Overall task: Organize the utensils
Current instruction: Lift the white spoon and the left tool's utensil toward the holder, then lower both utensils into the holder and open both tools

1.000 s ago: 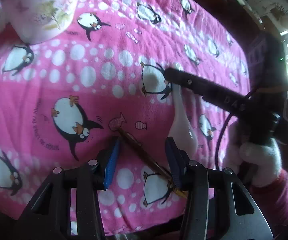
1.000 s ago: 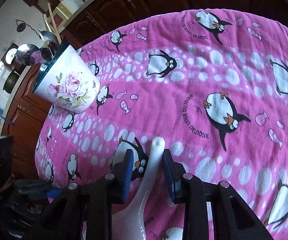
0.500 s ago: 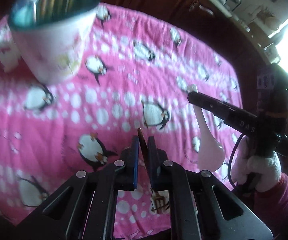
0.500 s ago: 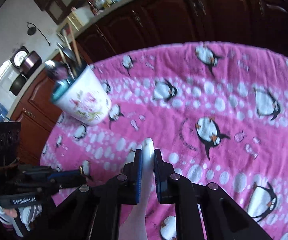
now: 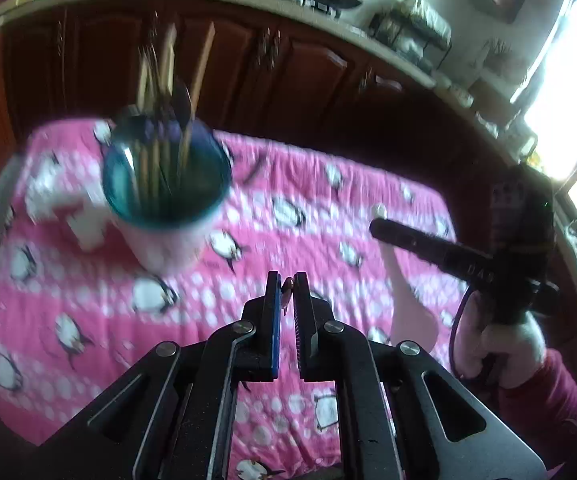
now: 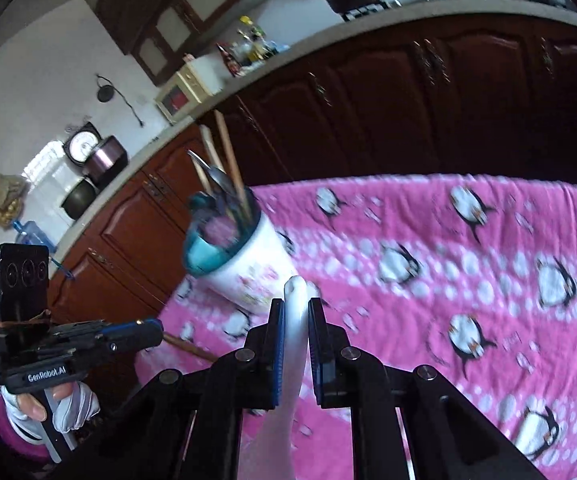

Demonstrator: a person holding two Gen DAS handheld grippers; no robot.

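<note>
My left gripper [image 5: 284, 280] hangs above the pink penguin cloth [image 5: 68, 300], its jaws closing on the thin brown handle of a fork [image 5: 287, 286]. The handle tip shows between the pads, and in the right wrist view the fork [image 6: 192, 348] hangs below that gripper [image 6: 156, 330]. My right gripper [image 6: 296, 304] is shut on the handle of a white spoon [image 6: 294, 340], also lifted; its bowl [image 5: 408, 312] droops toward the cloth. A white floral cup [image 5: 168, 240] with a teal inside holds several chopsticks and utensils, standing ahead and left of both grippers.
Dark wooden cabinets [image 6: 408, 112] under a cluttered counter run behind the table. A blurred white thing [image 5: 84, 228] lies just left of the cup. A gloved hand [image 5: 500, 340] with a red sleeve holds the right gripper. Bright windows are at the far right.
Both grippers closed on their utensils and rose off the cloth, the fork and the white spoon lifting with them. The views tilted up, so the cup and the cabinets came into sight.
</note>
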